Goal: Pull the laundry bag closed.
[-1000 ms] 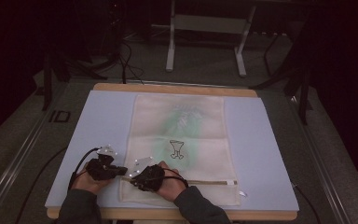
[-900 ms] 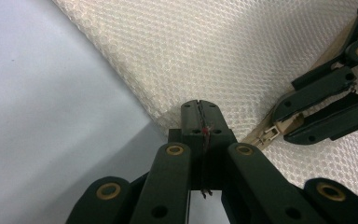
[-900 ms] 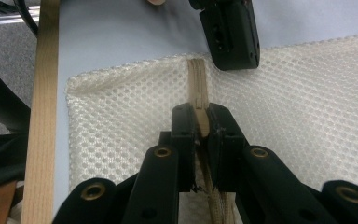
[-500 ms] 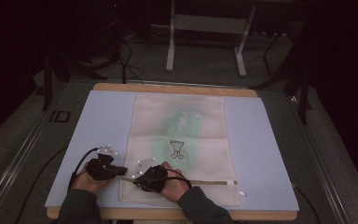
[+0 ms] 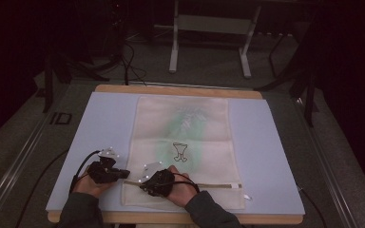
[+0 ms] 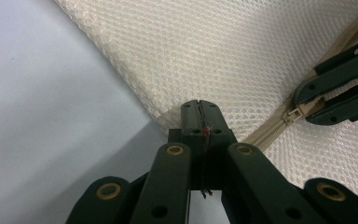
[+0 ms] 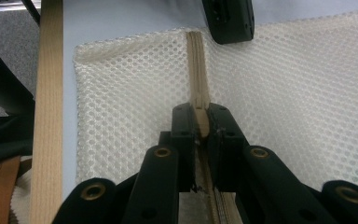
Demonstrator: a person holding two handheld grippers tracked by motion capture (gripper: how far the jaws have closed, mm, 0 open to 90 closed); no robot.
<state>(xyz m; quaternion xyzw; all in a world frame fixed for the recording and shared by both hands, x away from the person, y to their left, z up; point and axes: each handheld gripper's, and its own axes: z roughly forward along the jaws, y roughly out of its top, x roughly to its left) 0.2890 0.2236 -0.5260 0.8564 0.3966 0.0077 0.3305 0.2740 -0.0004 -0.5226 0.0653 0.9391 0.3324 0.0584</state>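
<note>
Bench (image 5: pixel 100 123): pale blue top, wood edge at near and far sides. I see one mesh bag (image 5: pixel 183 137) lying flat on it, roughly centre, long axis running near-to-far, near end close to the bench's near edge.

Bag condition: off-white honeycomb mesh, rectangular, smooth w/ a crease line across abt the middle. Faint green shows through the mesh in the far half; a small dark goblet-shaped mark (image 5: pixel 180 152) sits near centre. A beige zip (image 5: pixel 209 185) runs left-to-right across the near end. In the right gripper view the zip tape (image 7: pixel 196 65) runs straight away from the tongs to the bag's edge.

Left tongs (image 5: pixel 123 174): at the bag's left edge, level w/ the zip line. In the left gripper view (image 6: pixel 200 122) they're together, pinching the mesh edge right where it meets the bench; a thin thread hangs between them.

Right tongs (image 5: pixel 141 184): on the bag, just right of the left pair, near but not touching. In the right gripper view (image 7: pixel 200 123) they're clamped on the zip, beige piece pinched between the pads. I can't tell whether that's the slider or just tape.

Both hands rest low at the near-left part of the bench, dark sleeves coming in from the near edge.
</note>
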